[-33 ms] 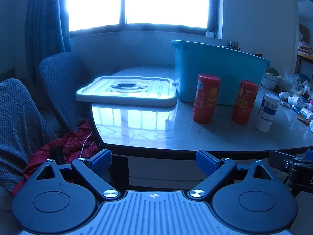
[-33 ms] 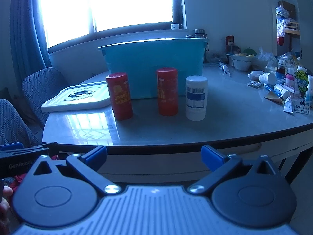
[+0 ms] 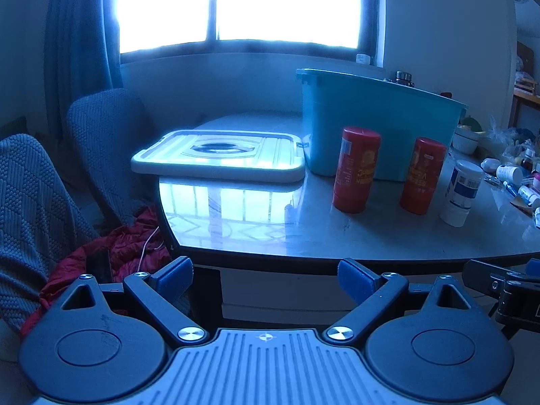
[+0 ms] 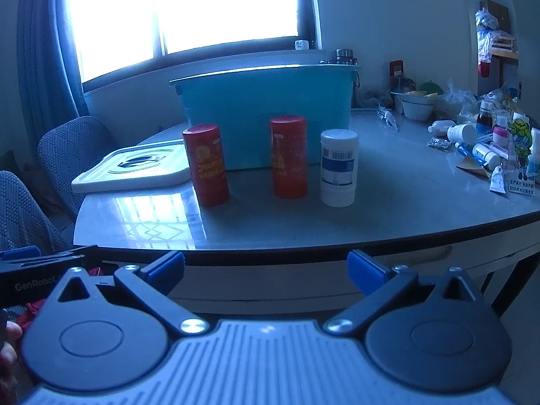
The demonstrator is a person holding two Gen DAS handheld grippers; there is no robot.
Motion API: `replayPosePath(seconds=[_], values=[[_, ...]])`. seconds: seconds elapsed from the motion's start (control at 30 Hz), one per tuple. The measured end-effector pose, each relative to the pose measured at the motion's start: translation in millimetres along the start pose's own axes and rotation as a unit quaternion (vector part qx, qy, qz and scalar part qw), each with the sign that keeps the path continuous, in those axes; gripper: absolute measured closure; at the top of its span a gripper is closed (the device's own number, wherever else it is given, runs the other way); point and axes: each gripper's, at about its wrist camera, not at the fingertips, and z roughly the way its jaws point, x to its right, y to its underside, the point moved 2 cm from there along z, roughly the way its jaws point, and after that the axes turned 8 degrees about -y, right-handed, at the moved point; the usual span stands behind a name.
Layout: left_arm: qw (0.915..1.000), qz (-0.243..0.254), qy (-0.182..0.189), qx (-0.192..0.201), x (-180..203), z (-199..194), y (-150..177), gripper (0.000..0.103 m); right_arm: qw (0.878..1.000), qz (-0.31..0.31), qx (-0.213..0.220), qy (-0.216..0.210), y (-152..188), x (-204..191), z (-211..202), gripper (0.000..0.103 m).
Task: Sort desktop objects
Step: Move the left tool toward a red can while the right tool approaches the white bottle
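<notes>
Two red canisters (image 4: 206, 164) (image 4: 288, 156) and a white bottle with a blue label (image 4: 339, 167) stand in a row on the table in front of a teal bin (image 4: 266, 108). They also show in the left wrist view: the canisters (image 3: 356, 169) (image 3: 422, 175), the bottle (image 3: 462, 191) and the bin (image 3: 381, 118). The bin's white lid (image 3: 219, 158) lies flat to the left. My left gripper (image 3: 265, 275) and right gripper (image 4: 266, 266) are open and empty, held below the table's front edge.
Small bottles, tubes and packets (image 4: 482, 145) crowd the table's right side, with a white bowl (image 4: 416, 106) behind. Two grey chairs (image 3: 101, 135) and red cloth (image 3: 128, 249) are at the left. The table's dark rim (image 4: 303, 253) is close ahead.
</notes>
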Motion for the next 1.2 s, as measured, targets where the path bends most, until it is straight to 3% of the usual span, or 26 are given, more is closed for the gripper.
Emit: replayPosePath(seconds=[0.13, 0.17, 0.83, 1.2], values=[[1.0, 0.0, -0.005, 0.004, 0, 7, -1, 0.009, 1.0, -0.001, 0.0, 0.003, 1, 1, 3, 0.0], [0.9997, 0.008, -0.013, 0.02, 2, 2, 1, 0.009, 1.0, 0.0, 0.0, 0.004, 2, 3, 5, 0.0], [0.9999, -0.011, 0.008, 0.003, 10, 0, -4, 0.009, 0.999, -0.03, 0.005, 0.021, -4, 21, -19, 0.0], [0.9999, -0.004, 0.013, 0.001, 25, 9, -1, 0.009, 1.0, -0.017, 0.01, -0.01, -2, 35, -5, 0.0]])
